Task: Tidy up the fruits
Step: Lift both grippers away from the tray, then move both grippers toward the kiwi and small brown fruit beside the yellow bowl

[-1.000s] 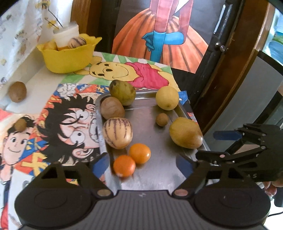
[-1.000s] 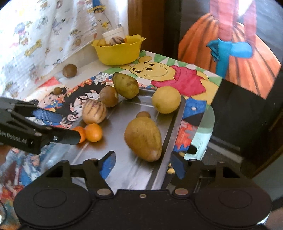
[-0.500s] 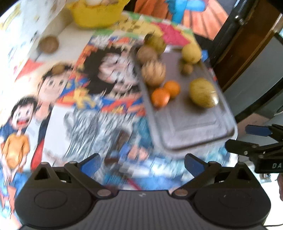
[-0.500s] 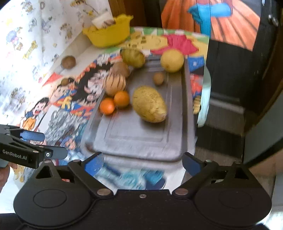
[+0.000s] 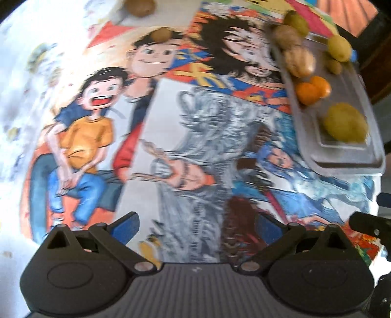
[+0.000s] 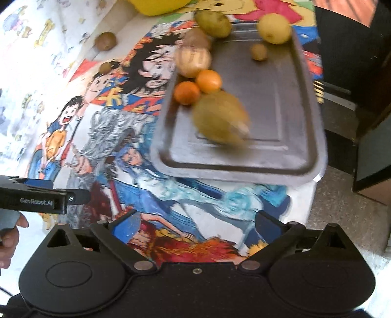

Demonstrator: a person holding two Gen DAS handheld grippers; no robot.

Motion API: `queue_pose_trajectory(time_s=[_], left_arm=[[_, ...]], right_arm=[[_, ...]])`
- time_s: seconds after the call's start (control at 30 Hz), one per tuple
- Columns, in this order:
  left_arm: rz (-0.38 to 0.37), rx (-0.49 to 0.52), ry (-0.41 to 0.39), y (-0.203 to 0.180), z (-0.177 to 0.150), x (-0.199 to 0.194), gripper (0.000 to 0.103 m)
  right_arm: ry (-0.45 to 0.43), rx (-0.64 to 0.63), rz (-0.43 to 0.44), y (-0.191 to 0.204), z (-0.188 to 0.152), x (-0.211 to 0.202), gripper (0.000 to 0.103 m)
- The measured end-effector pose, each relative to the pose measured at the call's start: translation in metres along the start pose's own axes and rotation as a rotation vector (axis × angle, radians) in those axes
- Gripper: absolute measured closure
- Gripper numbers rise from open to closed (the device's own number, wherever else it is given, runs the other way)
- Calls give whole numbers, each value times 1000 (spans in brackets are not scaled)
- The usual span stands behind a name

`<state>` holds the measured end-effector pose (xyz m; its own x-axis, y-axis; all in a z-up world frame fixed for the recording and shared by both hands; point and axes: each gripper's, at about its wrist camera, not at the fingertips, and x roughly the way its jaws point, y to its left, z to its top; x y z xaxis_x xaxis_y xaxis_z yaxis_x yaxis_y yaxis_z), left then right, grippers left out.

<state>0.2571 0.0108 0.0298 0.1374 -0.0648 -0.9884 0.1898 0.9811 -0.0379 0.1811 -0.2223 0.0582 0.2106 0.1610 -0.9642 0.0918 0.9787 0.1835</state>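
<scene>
A metal tray (image 6: 281,97) on the cartoon-print table holds several fruits: a big green-yellow mango (image 6: 220,119), two oranges (image 6: 187,93), a striped melon (image 6: 193,60), a yellow round fruit (image 6: 273,28) and a small brown one (image 6: 259,51). The tray also shows in the left wrist view (image 5: 347,137) at the right. My left gripper (image 5: 195,225) is open and empty above the tablecloth, left of the tray. My right gripper (image 6: 195,225) is open and empty, short of the tray's near edge.
Two brown fruits (image 6: 105,41) lie loose on the table at the far left. A yellow bowl (image 6: 156,6) stands at the back. The table edge (image 6: 315,186) drops to the floor on the right, by dark wooden furniture.
Both grippers have pulled back from the tray and up, staying open. The left one has swung left over the tablecloth. The mango has shifted on the tray.
</scene>
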Motion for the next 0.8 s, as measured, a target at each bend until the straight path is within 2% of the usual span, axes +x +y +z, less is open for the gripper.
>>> queue_pose_trajectory(time_s=[0.23, 0.43, 0.6, 0.8], left_arm=[[87, -119, -1, 26, 14, -10, 1], [129, -211, -17, 47, 27, -20, 1], [157, -269, -26, 58, 38, -21, 1], [186, -283, -56, 61, 59, -18, 1]], right_arm=[[37, -89, 37, 23, 32, 5, 1], [45, -164, 80, 40, 59, 10, 1], [-4, -235, 103, 46, 78, 9, 1], [-91, -308, 114, 44, 103, 3, 1]])
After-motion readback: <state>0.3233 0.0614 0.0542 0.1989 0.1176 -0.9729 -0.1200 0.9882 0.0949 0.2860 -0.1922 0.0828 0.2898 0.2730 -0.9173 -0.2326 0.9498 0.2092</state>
